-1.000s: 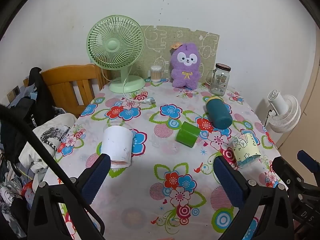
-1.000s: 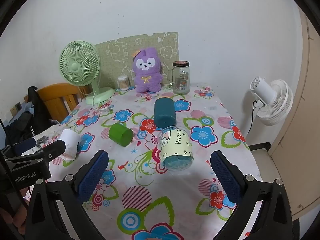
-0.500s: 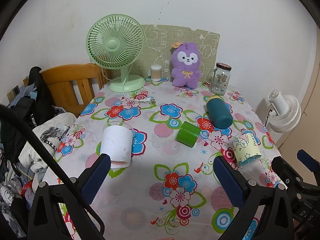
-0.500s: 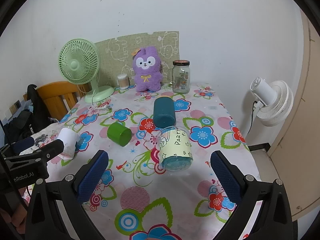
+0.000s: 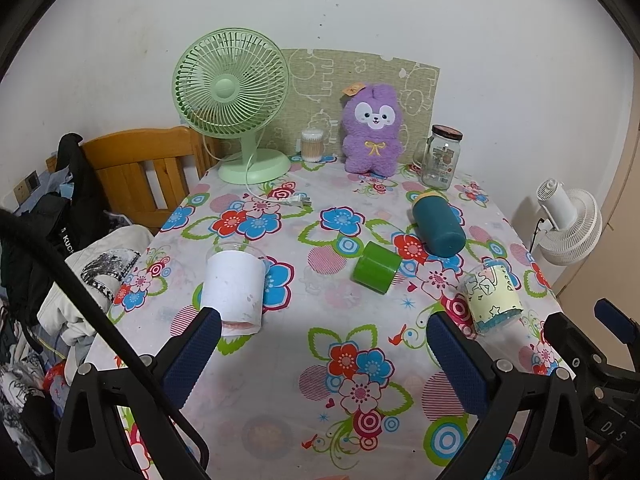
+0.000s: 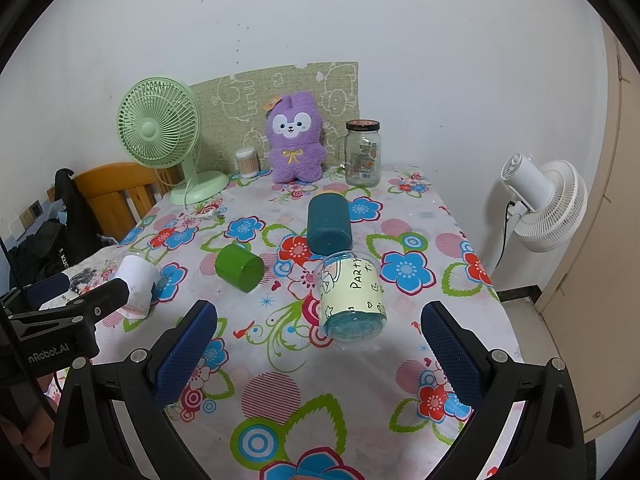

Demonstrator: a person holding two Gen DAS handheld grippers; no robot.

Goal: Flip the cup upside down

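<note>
Several cups lie on their sides on the floral tablecloth (image 5: pixel 280 360). A white paper-sleeved clear cup (image 5: pixel 234 288) lies at the left, just beyond my left gripper's left finger. A green cup (image 5: pixel 376 266), a teal cup (image 5: pixel 438 224) and a yellow "Party" cup (image 5: pixel 494 300) lie to the right. In the right wrist view the yellow cup (image 6: pixel 352 300) lies between and just beyond the open fingers; the green cup (image 6: pixel 239 268), teal cup (image 6: pixel 329 224) and white cup (image 6: pixel 138 282) lie farther. My left gripper (image 5: pixel 324 356) and right gripper (image 6: pixel 320 354) are open and empty.
A green desk fan (image 5: pixel 236 100), a purple plush (image 5: pixel 374 132), a glass jar (image 5: pixel 440 156) and a cotton-swab tub (image 5: pixel 312 146) stand along the back wall. A wooden chair (image 5: pixel 136 168) with clothes is at the left, a white fan (image 6: pixel 540 200) beyond the right edge.
Both views shift slightly; the right gripper has edged closer to the yellow cup. No cup has moved and both grippers stay open.
</note>
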